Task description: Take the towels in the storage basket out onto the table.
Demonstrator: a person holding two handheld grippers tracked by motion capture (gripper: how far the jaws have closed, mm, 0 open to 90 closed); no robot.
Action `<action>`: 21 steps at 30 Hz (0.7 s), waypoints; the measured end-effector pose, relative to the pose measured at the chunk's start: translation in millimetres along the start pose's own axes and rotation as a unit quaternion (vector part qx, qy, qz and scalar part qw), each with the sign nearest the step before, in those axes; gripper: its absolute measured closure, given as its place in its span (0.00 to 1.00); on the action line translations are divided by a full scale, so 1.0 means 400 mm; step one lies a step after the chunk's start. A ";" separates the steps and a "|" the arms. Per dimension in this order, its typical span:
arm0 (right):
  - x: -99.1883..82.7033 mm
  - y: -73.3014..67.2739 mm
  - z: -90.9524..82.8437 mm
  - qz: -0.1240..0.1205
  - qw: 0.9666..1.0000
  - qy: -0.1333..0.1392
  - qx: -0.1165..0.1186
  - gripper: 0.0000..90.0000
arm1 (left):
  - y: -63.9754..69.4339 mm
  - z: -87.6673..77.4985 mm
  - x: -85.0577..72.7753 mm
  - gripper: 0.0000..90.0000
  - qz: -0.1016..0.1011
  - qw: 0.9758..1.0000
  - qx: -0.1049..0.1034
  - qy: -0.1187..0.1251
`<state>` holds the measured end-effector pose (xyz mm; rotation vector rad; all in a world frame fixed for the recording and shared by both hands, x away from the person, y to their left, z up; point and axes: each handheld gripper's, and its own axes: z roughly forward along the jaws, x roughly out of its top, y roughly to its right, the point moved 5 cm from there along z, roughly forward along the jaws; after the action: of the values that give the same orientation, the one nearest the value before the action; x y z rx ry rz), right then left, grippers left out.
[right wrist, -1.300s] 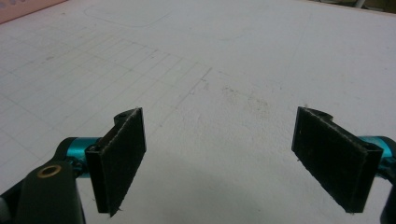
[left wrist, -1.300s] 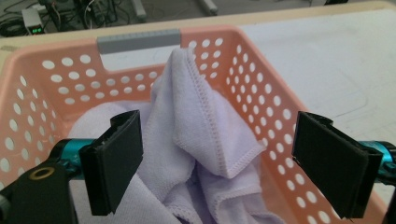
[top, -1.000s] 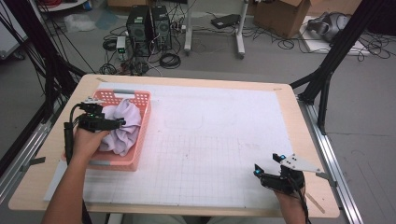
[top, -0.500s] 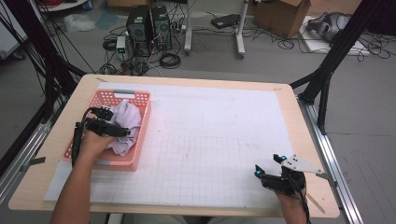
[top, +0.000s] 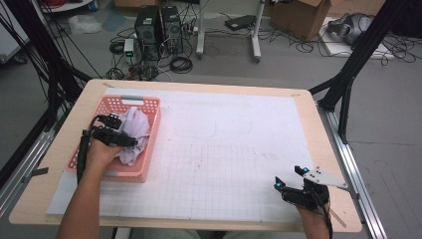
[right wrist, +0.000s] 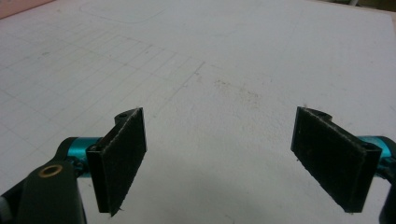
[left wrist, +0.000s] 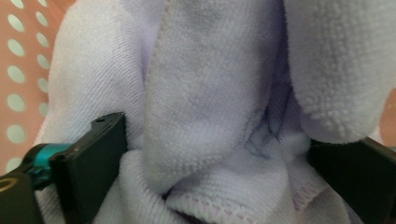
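Left gripper view: lavender towel [left wrist: 205, 107] bunched between the spread fingers [left wrist: 95, 158], not yet pinched, pink basket [left wrist: 18, 70] wall beyond them. Likely lined up for a deep bite. Right gripper [top: 298, 185] idles released over bare desk [right wrist: 233, 70], clear of the work.

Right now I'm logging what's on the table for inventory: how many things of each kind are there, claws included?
Pink basket: 1
Lavender towel: 1
Claws: 2, the left claw in the towel, the right claw over the white mat
White mat: 1
Total: 5
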<state>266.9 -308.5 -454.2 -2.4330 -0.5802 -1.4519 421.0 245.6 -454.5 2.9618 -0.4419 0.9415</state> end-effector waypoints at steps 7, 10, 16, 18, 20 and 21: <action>0.006 -0.011 0.003 -0.008 1.000 0.004 0.003 0.19 | 0.004 -0.024 -0.001 0.69 -0.017 1.000 -0.025 0.005; 0.007 -0.010 0.005 -0.009 1.000 0.004 0.003 0.19 | -0.006 -0.030 -0.003 0.76 -0.034 0.999 -0.041 0.010; 0.008 -0.005 0.004 -0.005 1.000 0.007 0.002 0.19 | -0.021 -0.052 0.004 0.82 -0.070 0.994 -0.063 0.050; 0.007 -0.005 0.003 -0.003 1.000 0.005 0.002 0.19 | -0.022 -0.069 0.011 0.83 -0.071 0.992 -0.066 0.077; 0.008 -0.005 0.003 -0.005 1.000 0.005 0.002 0.19 | -0.025 -0.095 0.019 0.83 -0.071 0.988 -0.073 0.119; 0.008 -0.005 0.003 -0.005 1.000 0.006 0.001 0.19 | -0.025 -0.095 0.019 0.83 -0.071 0.988 -0.073 0.119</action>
<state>268.3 -305.6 -452.0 -2.4216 -0.5936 -1.4668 407.9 256.5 -418.1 2.6659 -0.2762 1.1722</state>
